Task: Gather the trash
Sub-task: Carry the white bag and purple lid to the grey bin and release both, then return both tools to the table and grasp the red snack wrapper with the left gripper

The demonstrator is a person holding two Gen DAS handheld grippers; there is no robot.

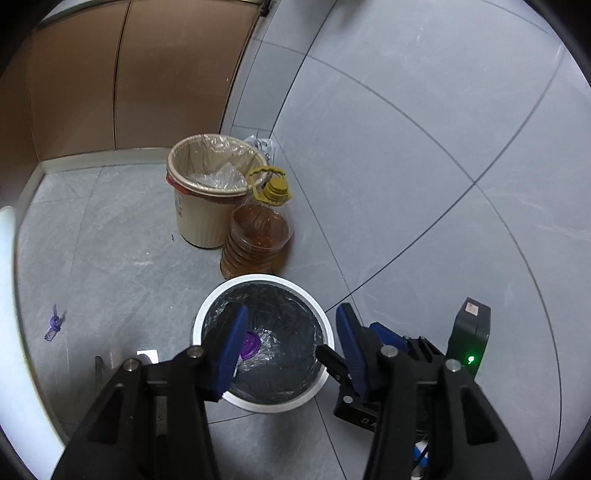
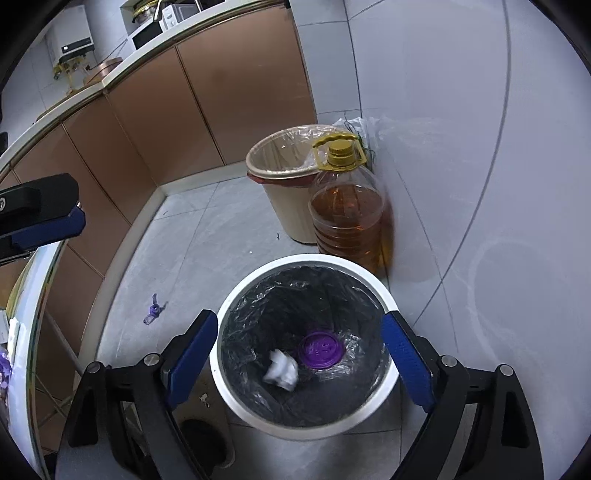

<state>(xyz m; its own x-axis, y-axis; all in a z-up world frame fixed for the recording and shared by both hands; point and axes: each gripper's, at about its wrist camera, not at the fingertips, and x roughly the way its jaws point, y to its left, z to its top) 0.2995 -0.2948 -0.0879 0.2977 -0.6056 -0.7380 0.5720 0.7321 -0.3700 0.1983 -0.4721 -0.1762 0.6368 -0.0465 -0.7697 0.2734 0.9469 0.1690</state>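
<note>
Home kitchen, counter microwave (image 2: pixel 147 31), oil jug (image 2: pixel 349 210)

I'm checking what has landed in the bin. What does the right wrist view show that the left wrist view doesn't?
Only the right wrist view shows the crumpled white tissue in the white bin, and the countertop appliances. Only the left wrist view shows the right gripper beside the bin, with its green light. Both show the black-lined bin, the purple lid inside it, the beige bin, the oil bottle and the purple scrap on the floor.
</note>
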